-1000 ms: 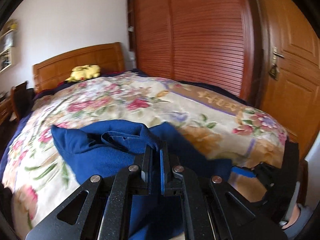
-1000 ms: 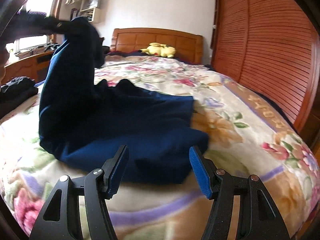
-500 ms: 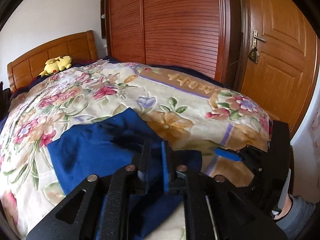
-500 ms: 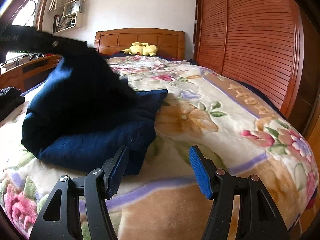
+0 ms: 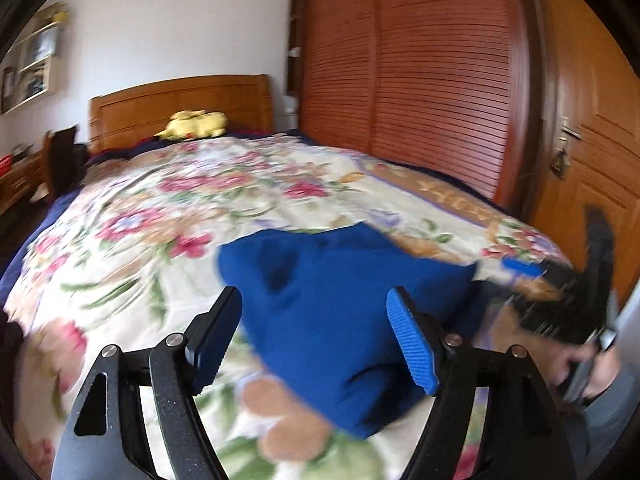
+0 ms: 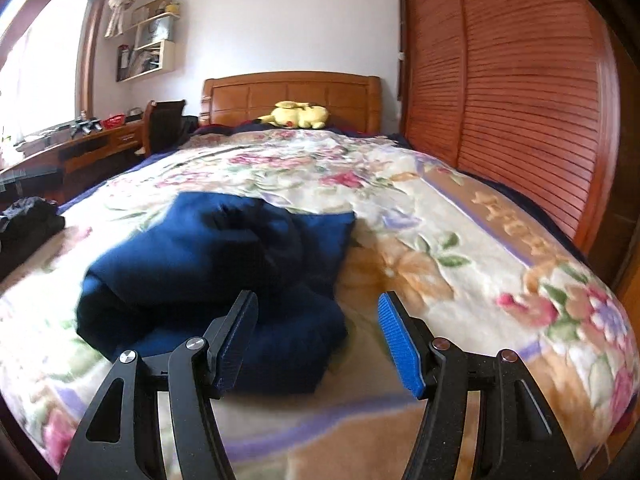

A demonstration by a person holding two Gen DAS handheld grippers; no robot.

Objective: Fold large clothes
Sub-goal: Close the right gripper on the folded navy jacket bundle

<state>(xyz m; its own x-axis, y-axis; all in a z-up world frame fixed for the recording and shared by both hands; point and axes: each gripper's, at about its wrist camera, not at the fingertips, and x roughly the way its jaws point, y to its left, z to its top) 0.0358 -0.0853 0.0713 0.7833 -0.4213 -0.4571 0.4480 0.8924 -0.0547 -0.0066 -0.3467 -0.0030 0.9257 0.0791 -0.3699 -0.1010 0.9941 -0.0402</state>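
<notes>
A dark blue garment (image 5: 332, 304) lies bunched in a folded heap on the floral bedspread (image 5: 168, 216), near the foot of the bed. My left gripper (image 5: 316, 336) is open and empty just in front of it. In the right wrist view the garment (image 6: 208, 264) lies left of centre. My right gripper (image 6: 318, 340) is open and empty at the heap's near right corner. The right gripper also shows at the right edge of the left wrist view (image 5: 560, 296), blurred.
A yellow plush toy (image 6: 298, 115) lies by the wooden headboard (image 6: 288, 98). A louvred wardrobe (image 6: 508, 80) runs along the right side, with a door (image 5: 592, 140) beyond. A desk (image 6: 60, 152) and dark clothes (image 6: 28, 220) are at the left.
My left gripper has let go of the garment and opened. The lifted part of the garment has dropped onto the heap. My right gripper stays open.
</notes>
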